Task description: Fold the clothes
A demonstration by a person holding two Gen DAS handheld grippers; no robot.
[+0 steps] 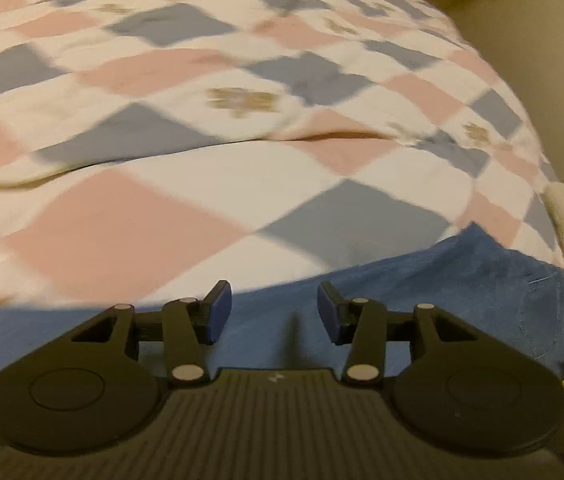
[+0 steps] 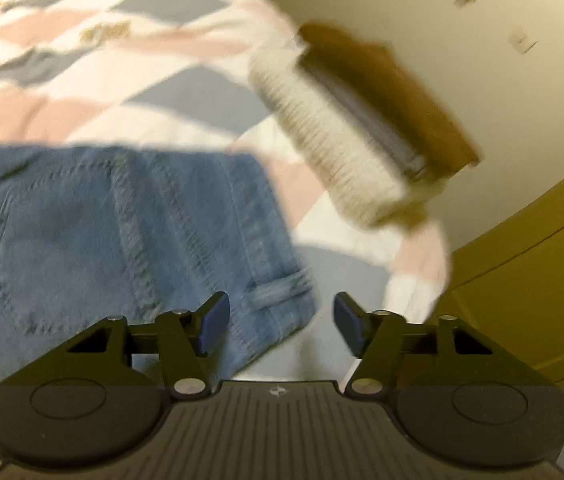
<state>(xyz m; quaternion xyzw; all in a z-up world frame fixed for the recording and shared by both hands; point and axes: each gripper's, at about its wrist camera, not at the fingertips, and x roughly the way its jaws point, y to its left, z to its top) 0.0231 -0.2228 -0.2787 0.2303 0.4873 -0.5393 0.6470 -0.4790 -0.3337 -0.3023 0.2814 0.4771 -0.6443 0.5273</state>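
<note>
on the quilt (image 1: 185, 200), jeans (image 2: 121, 232) flat.

A bed (image 1: 241, 80) with a pink, grey and white checked cover fills the scene; cream wall (image 2: 402, 8) and yellow-brown door (image 2: 542, 280) stand right.

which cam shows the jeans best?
Right wrist: the jeans fill the left half, with pocket, seams and belt loop visible, though blurred. Left wrist shows only plain blue fabric along the bottom, partly behind the claw.
</note>
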